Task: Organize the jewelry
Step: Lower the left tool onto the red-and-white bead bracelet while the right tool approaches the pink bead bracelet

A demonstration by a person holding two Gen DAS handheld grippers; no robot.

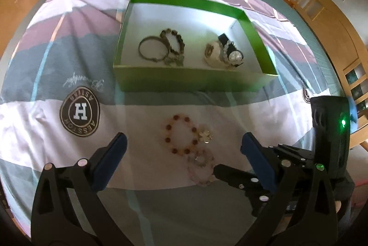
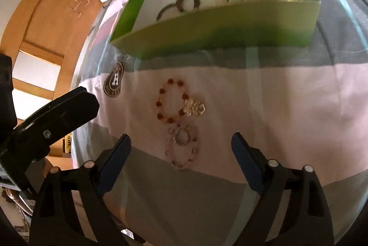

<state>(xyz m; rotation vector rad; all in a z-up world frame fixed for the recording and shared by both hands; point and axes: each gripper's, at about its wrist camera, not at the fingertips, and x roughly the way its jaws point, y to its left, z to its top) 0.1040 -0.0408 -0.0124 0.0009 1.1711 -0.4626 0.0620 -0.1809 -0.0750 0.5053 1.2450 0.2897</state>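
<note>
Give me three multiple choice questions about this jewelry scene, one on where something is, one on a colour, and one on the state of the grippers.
1. Where does the red bead bracelet lie?
A. in the box
B. on the bedsheet in front of the box
C. in the left gripper

2. What colour are the box walls?
A. green
B. blue
C. black

3. How do the left gripper and right gripper stand?
A. both shut
B. one holds a bracelet
C. both open, holding nothing

Answers: 1 B, it lies on the bedsheet nearer the camera than the box. 2 A, all walls show green. 3 C, both jaws are spread wide with nothing between them.
</note>
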